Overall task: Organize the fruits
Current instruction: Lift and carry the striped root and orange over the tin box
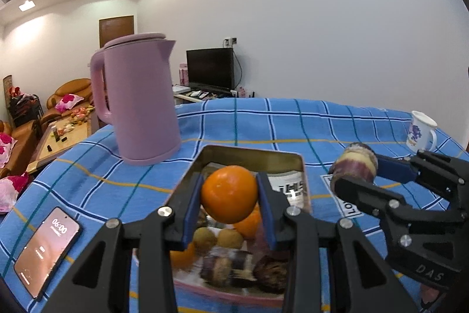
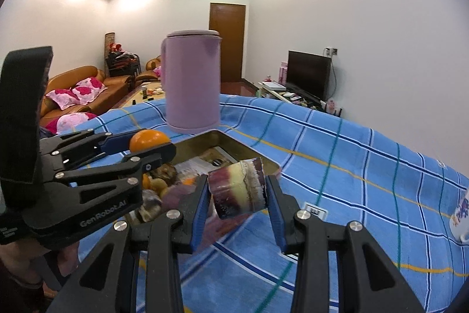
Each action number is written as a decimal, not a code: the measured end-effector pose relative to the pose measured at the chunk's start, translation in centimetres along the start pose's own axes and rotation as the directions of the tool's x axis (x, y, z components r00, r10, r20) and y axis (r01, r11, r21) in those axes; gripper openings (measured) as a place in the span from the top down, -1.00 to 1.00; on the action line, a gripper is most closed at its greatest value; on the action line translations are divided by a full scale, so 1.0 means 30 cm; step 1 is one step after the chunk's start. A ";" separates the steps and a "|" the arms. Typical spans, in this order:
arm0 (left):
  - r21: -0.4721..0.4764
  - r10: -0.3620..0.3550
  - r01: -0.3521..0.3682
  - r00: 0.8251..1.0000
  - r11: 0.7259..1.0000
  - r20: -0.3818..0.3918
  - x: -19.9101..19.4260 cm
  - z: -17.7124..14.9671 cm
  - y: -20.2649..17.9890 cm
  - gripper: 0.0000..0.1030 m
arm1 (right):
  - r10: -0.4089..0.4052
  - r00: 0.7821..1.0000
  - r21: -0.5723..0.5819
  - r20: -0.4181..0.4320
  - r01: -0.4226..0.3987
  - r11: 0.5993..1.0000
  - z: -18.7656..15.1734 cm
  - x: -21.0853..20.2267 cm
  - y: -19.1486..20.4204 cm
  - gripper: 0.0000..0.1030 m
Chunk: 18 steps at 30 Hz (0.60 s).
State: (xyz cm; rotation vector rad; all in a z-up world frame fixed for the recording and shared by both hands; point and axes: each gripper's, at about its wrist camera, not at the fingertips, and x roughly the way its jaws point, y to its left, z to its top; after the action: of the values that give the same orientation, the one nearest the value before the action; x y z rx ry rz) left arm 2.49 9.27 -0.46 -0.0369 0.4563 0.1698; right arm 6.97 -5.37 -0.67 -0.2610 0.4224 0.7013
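Note:
My left gripper (image 1: 229,195) is shut on an orange (image 1: 228,193) and holds it above a rectangular metal tin (image 1: 249,153) on the blue checked tablecloth. The tin holds more oranges (image 1: 249,223), small brown fruits (image 1: 225,238) and purple sugarcane pieces (image 1: 225,267). My right gripper (image 2: 238,195) is shut on a purple and yellow sugarcane piece (image 2: 238,191), held above the cloth just right of the tin (image 2: 205,143). In the left wrist view that gripper (image 1: 356,169) and its sugarcane piece (image 1: 354,166) are to the right. The left gripper (image 2: 140,144) with the orange (image 2: 148,139) shows in the right wrist view.
A tall lilac kettle (image 1: 137,101) stands just behind the tin. A phone (image 1: 47,250) lies at the front left of the cloth. A white floral mug (image 1: 420,131) stands at the far right. A white label (image 1: 346,204) lies on the cloth right of the tin.

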 end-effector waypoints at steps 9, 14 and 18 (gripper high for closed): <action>-0.012 0.037 -0.038 0.999 0.999 -0.018 0.001 -0.005 0.072 0.26 | 0.037 0.999 -0.034 0.005 -0.037 0.999 0.025 0.019 0.084 0.23; -0.015 0.052 -0.053 0.998 0.999 -0.031 0.012 -0.008 0.106 0.26 | 0.053 0.999 -0.040 0.002 -0.053 0.998 0.031 0.037 0.107 0.23; -0.018 0.065 -0.066 0.997 0.998 -0.044 0.022 -0.013 0.133 0.26 | 0.071 0.997 -0.041 -0.009 -0.072 0.997 0.028 0.061 0.133 0.23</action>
State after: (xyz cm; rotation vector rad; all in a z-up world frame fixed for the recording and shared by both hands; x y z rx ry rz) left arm 2.23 13.30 -1.08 -0.0449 0.4997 0.2382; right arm 5.78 -1.09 -1.13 -0.2886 0.4264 0.7799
